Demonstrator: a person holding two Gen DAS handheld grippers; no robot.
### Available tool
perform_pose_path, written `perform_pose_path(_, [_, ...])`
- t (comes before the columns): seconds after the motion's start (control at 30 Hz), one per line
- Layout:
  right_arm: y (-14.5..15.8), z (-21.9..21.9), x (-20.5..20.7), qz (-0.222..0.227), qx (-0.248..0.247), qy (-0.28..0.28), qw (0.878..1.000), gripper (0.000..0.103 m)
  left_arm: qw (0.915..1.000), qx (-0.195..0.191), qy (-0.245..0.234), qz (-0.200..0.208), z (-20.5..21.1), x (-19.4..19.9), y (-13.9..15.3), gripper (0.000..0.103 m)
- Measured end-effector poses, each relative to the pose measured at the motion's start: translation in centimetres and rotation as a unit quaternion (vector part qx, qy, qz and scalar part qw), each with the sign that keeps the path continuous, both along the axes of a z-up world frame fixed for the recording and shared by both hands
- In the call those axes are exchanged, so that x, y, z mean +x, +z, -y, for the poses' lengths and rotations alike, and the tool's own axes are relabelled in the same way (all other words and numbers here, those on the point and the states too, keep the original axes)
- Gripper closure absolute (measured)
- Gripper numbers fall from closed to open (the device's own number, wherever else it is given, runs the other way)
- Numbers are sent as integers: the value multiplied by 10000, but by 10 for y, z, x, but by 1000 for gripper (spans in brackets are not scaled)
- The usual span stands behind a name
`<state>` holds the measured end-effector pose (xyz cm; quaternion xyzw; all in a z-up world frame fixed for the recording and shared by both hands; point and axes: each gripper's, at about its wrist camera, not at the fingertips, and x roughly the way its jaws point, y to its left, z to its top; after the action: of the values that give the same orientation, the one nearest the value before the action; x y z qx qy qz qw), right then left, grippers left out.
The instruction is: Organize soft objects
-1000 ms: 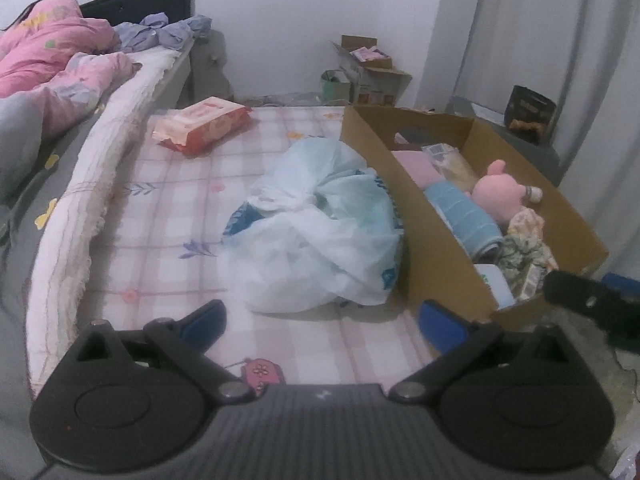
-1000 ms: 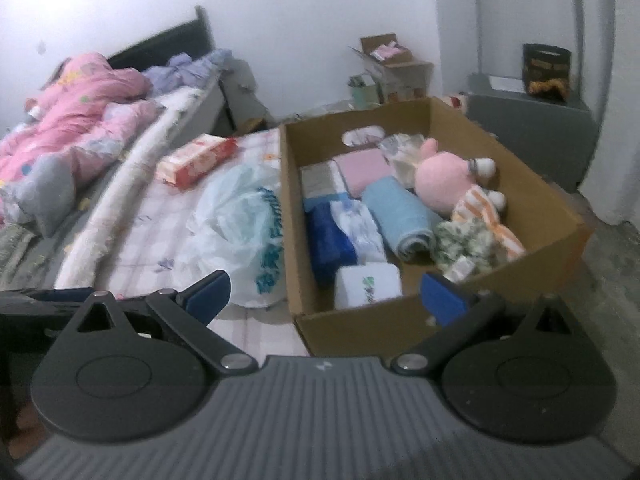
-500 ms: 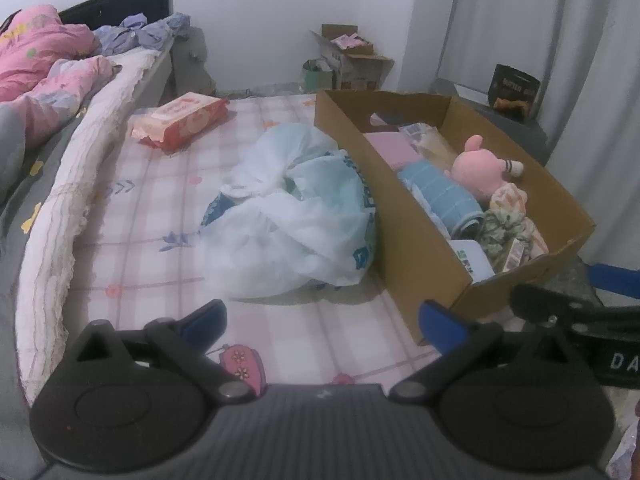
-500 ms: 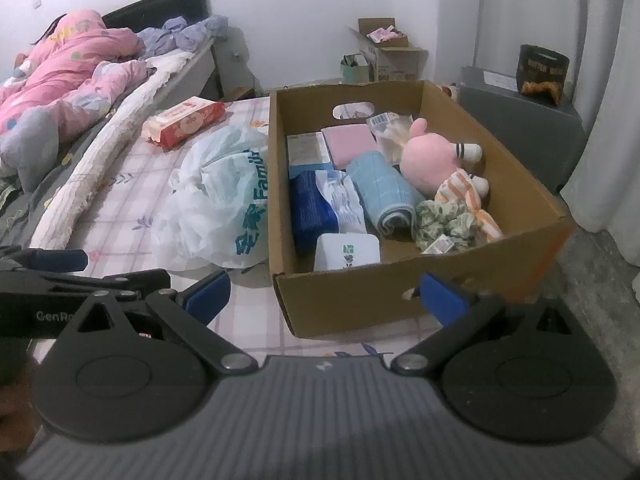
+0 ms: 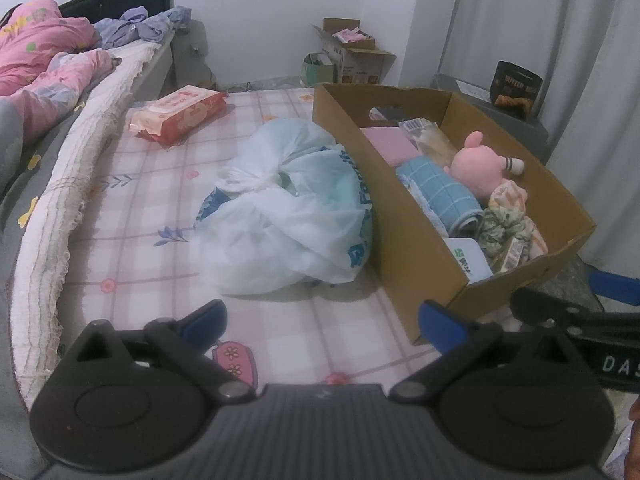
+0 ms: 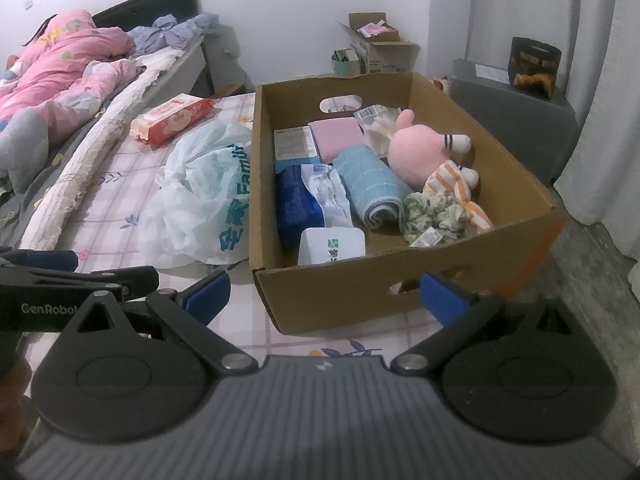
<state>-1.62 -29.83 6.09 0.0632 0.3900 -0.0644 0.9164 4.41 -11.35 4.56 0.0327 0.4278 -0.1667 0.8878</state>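
Observation:
A cardboard box (image 6: 332,300) (image 5: 404,216) stands on the checked mat and holds a pink plush toy (image 6: 420,152) (image 5: 480,164), a rolled blue towel (image 6: 374,188) (image 5: 444,196), a pink folded cloth (image 6: 338,136), a blue pack (image 6: 296,204), a white wipes pack (image 6: 332,246) and a floral scrunchie (image 6: 436,216). A white plastic bag (image 5: 292,216) (image 6: 200,200) lies left of the box. My left gripper (image 5: 322,318) is open and empty in front of the bag. My right gripper (image 6: 324,292) is open and empty before the box's near wall.
A red wipes pack (image 5: 180,114) (image 6: 172,118) lies at the mat's far left. A bed with pink bedding (image 5: 44,64) runs along the left. A grey cabinet (image 6: 516,120) stands right of the box, curtains behind. Small cardboard boxes (image 5: 352,56) sit by the far wall.
Both grippers have drawn back from the box and bag, which now sit farther off in both views. Both stay open and empty. Nothing on the mat moved.

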Motion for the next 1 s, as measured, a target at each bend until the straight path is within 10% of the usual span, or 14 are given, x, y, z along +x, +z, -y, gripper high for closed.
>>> perform_pose_path(1.0, [-5,3,2,-45,51,-26,10000,1,10000,34,11,-36,4,3,-4,1])
